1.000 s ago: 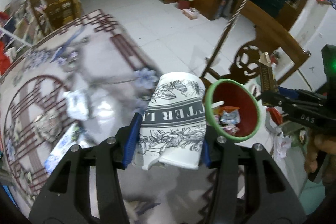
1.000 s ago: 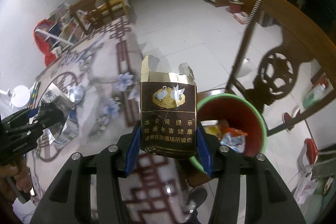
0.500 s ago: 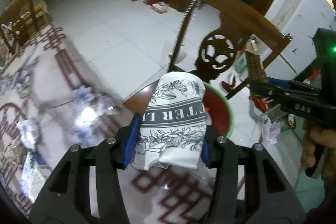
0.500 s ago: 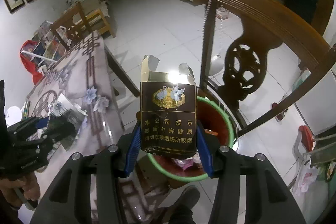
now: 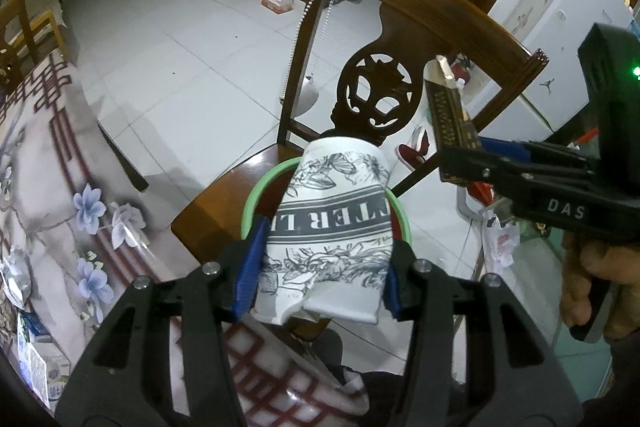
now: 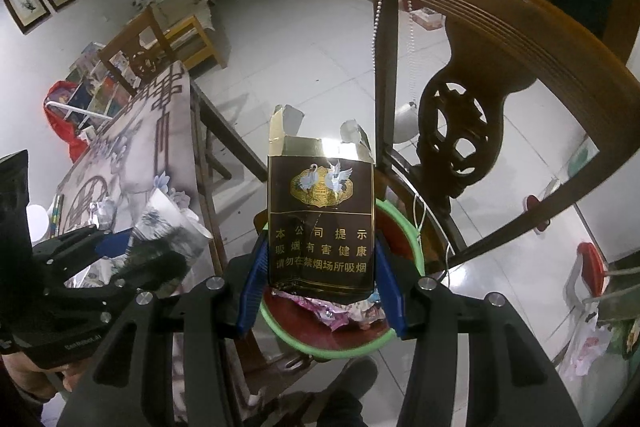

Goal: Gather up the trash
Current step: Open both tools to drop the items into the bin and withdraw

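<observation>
a: what's the left gripper (image 5: pixel 320 267) got?

b: a crumpled white paper cup (image 5: pixel 332 227) with black floral print and a dark lettered band. the blue pads (image 5: pixel 250 267) press on both its sides, jaws partly closed around it. it sits in the centre of the left wrist view, right in front of the bin.

a: and the bin?

b: a red bin with a green rim (image 5: pixel 260 187), standing on the seat of a dark wooden chair (image 5: pixel 420 11). in the left view only an arc of the rim shows left of the cup. in the right wrist view its rim (image 6: pixel 412 239) curves through the lower centre, with coloured wrappers (image 6: pixel 336 309) inside.

a: the right gripper (image 6: pixel 320 275)?

b: closed partway on a dark brown cigarette pack (image 6: pixel 320 219) with a gold swan emblem and gold chinese lettering, its top torn open. the pack stands upright in the frame centre, hiding much of the bin's mouth.

a: anything else?

b: the table (image 5: pixel 48 187) with a floral cover fills the left of the left view, with some crumpled scraps (image 5: pixel 16 275) at its left edge. a hand (image 5: pixel 592 283) grips the right tool at the right edge.
</observation>
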A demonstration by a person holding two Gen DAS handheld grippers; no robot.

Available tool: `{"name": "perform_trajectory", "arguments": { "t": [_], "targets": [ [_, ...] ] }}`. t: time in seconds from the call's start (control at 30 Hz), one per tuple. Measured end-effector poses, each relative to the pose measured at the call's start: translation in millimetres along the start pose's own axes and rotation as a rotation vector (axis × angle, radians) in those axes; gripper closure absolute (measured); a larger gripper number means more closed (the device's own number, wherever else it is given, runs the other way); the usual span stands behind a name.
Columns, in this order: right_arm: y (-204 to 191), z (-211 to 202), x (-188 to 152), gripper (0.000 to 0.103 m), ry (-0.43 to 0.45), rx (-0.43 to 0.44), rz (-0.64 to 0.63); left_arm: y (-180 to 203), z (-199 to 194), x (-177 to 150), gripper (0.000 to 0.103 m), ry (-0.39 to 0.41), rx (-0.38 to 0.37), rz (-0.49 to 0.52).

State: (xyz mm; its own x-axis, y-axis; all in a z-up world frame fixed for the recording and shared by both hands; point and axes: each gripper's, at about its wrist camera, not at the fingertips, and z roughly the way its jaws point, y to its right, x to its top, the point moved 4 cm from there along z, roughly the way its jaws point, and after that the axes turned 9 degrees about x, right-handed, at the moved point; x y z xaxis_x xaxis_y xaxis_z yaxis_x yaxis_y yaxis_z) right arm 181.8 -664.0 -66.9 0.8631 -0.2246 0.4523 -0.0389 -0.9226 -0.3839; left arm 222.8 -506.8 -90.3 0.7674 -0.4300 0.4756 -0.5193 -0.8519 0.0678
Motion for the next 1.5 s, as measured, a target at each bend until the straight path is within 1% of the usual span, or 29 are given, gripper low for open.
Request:
{"name": "perform_trajectory", "arguments": {
  "t": [0.23, 0.27, 0.33, 0.37, 0.4, 0.43, 0.47, 0.5, 0.57, 0.7, 0.73, 0.77, 0.8, 0.83, 0.9, 1.03, 1.27, 1.5],
  "targets": [
    [5.9, 6.7, 8.6, 0.055, -0.008, 0.017, -0.014, 7.5, 9.1, 2.9, 0.055, -0.019, 0.008, 0.000],
    [7.1, 7.4, 9.5, 0.054, -0.009, 0.018, -0.014, 8.2, 10.9, 2.1, 0.054, -0.025, 0.010, 0.000],
    [8.7, 9.0, 10.7, 0.054, -0.015, 0.018, -0.013, 9.9, 12.5, 1.2, 0.043, -0.029, 0.009, 0.003],
    [9.3, 9.3, 11.1, 0.045, -0.015, 0.015, -0.015, 10.3, 12.5, 0.4, 0.033, -0.027, 0.011, 0.002],
    [9.3, 9.4, 12.0, 0.040, -0.013, 0.013, -0.016, 10.5, 12.5, 0.3, 0.023, -0.025, 0.015, 0.001],
    [9.4, 8.9, 12.9, 0.032, -0.008, 0.012, -0.017, 10.4, 12.2, 0.1, 0.019, -0.021, 0.018, -0.002],
    [9.1, 7.9, 13.2, 0.028, -0.001, 0.008, -0.021, 10.6, 11.7, 0.0, 0.016, -0.018, 0.021, -0.004],
    [9.2, 8.0, 14.0, 0.026, 0.002, 0.005, -0.023, 9.7, 11.4, -0.6, 0.012, -0.018, 0.025, -0.008],
    [9.5, 7.8, 15.2, 0.016, 0.008, 0.008, -0.022, 7.0, 10.6, -2.1, 0.007, -0.017, 0.037, -0.017],
    [6.7, 9.0, 18.1, 0.015, 0.011, 0.009, -0.029, -2.8, 5.3, -7.4, 0.006, -0.015, 0.066, -0.035],
    [5.0, 9.8, 18.8, 0.013, 0.010, 0.010, -0.031, -6.7, 3.1, -9.7, 0.006, -0.015, 0.078, -0.040],
    [2.0, 10.5, 19.3, 0.009, 0.010, 0.005, -0.038, -10.6, 1.1, -11.5, 0.006, -0.015, 0.090, -0.047],
    [-0.9, 11.1, 19.6, 0.008, 0.014, -0.004, -0.047, -15.3, -0.4, -13.5, 0.006, -0.016, 0.105, -0.056],
    [-4.9, 11.3, 19.6, 0.008, 0.019, -0.011, -0.059, -21.7, -2.0, -16.6, 0.006, -0.019, 0.124, -0.069],
    [-15.3, 13.3, 19.2, 0.008, 0.019, -0.009, -0.081, -34.2, -6.2, -23.3, 0.006, -0.022, 0.140, -0.099],
    [-38.9, 22.9, 15.3, 0.008, 0.002, 0.018, -0.102, -61.9, -22.2, -40.4, 0.006, -0.014, 0.162, -0.162],
    [-98.2, 43.5, 4.3, 0.008, -0.029, 0.068, -0.178, -100.4, -57.7, -70.3, 0.006, 0.033, 0.202, -0.232],
    [-162.9, 64.6, -7.3, 0.008, -0.059, 0.113, -0.246, -146.2, -85.5, -104.9, 0.006, 0.047, 0.245, -0.287]
  ]
}}
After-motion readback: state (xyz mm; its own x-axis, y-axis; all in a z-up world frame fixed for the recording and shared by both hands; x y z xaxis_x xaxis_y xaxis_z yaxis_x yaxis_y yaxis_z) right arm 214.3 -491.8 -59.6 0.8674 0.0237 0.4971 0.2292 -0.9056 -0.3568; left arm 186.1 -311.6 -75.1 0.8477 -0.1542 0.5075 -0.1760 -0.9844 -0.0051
